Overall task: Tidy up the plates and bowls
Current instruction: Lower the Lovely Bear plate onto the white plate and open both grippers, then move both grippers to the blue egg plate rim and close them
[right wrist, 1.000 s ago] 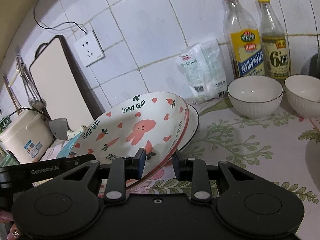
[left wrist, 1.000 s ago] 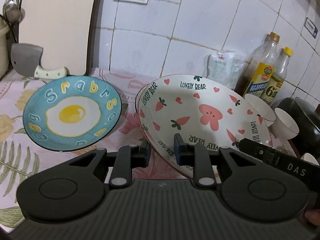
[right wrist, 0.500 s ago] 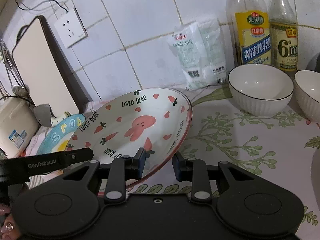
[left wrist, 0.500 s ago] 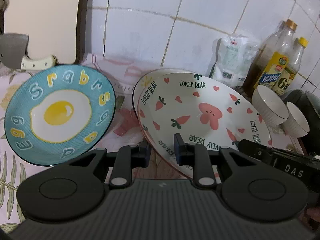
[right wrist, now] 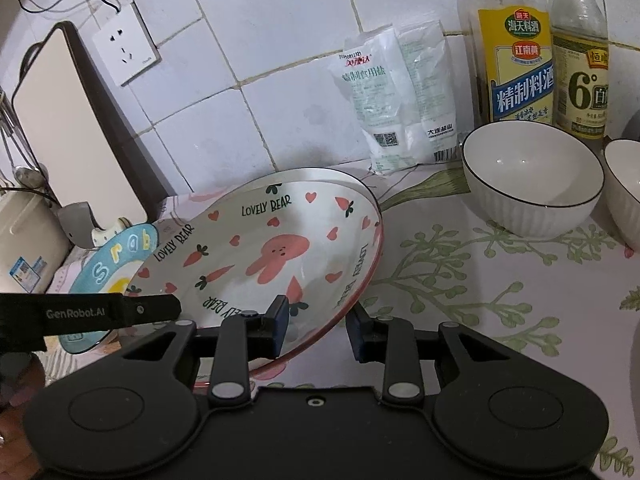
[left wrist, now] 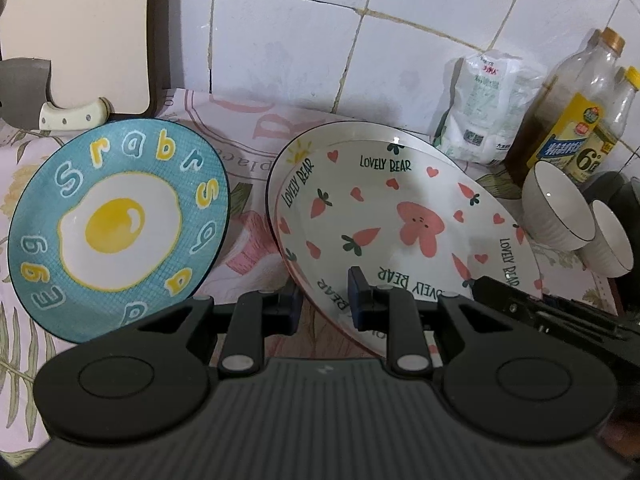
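Observation:
A white "Lovely Bear" plate [left wrist: 400,216] [right wrist: 260,248] with a pink rabbit and carrots is held tilted by both grippers. My left gripper [left wrist: 322,300] is shut on its near left rim. The plate's near right rim passes between the pads of my right gripper [right wrist: 316,324], whose jaws are opening. Under it lies another white plate [left wrist: 296,152], only its far rim showing [right wrist: 320,172]. The bear plate sits almost fully over it. A blue egg plate [left wrist: 120,220] [right wrist: 116,260] lies to the left.
Two white bowls [right wrist: 532,176] [right wrist: 624,188] stand to the right, in front of two bottles [right wrist: 516,60] [right wrist: 580,68]. A salt bag [right wrist: 396,96] leans on the tiled wall. A cutting board [left wrist: 80,32] and a cleaver [left wrist: 24,92] stand at the far left.
Both grippers carried the bear plate toward the wall and down. It now covers the lower white plate, which earlier showed beside it. The blue plate and bowls stayed put.

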